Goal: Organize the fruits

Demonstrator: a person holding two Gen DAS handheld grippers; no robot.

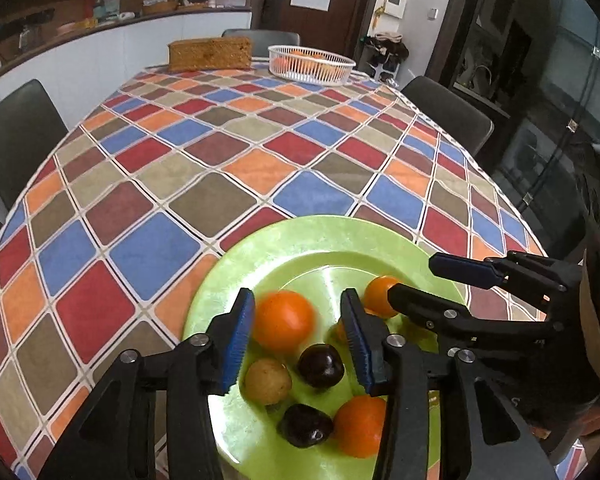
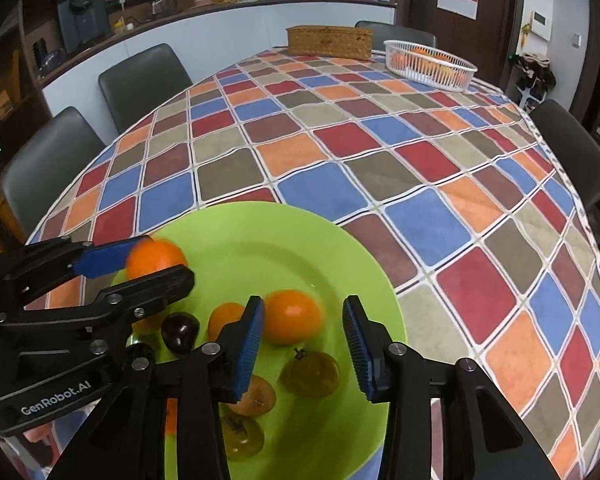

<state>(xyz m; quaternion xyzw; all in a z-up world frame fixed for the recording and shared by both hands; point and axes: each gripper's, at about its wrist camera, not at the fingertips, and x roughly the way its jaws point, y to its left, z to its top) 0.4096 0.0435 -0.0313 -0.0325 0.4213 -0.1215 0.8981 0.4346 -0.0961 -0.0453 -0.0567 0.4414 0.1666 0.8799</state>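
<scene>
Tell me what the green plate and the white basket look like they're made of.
Green plate: likely glossy plastic or melamine; it shows soft sheen and reflections. White basket: probably moulded plastic, with thin slatted walls you can see oranges through.

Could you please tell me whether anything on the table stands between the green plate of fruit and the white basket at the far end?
Nothing visible does. Between the green plate and the white basket lies only bare checked tablecloth. The wicker box stands to the left of the basket, off that line.
</scene>
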